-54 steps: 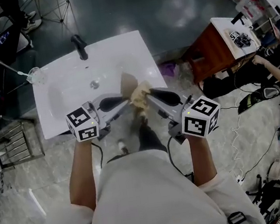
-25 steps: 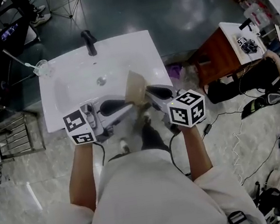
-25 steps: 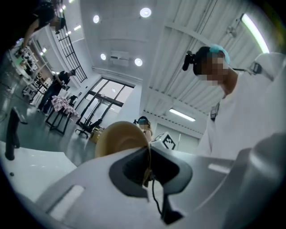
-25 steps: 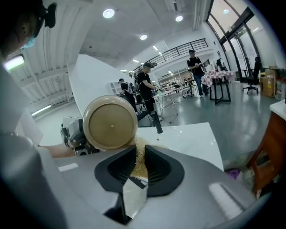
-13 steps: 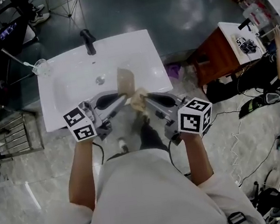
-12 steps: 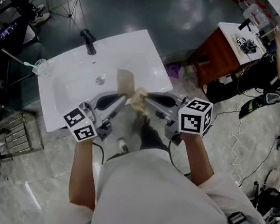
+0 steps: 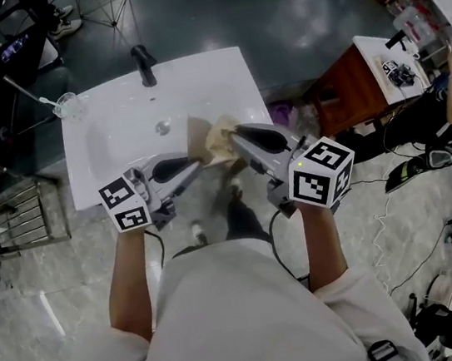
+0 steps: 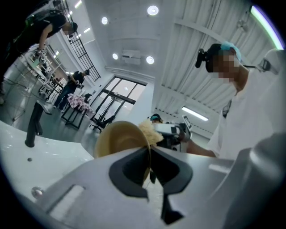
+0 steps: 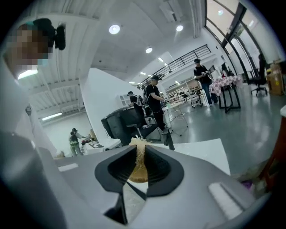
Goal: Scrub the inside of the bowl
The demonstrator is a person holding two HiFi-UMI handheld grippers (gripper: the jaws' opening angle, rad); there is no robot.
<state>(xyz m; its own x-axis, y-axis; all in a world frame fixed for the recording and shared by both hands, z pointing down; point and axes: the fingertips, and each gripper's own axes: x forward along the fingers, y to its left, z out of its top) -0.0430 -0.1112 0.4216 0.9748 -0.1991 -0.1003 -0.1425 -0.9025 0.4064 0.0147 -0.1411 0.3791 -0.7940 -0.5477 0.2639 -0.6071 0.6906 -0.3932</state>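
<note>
The left claw hides the bowl's lower half.

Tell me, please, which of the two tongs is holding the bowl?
The left tongs, clamped on the rim of the tan bowl; the right tongs grip the fibrous scrubber instead.

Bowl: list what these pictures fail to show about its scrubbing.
Bowl interior, head view: too small, partly covered by the fibrous scrubber.
Scrubber-bowl contact, left gripper view: behind the bowl's wall.
Bowl, right gripper view: not distinguishable behind the right gripper and scrubber.
</note>
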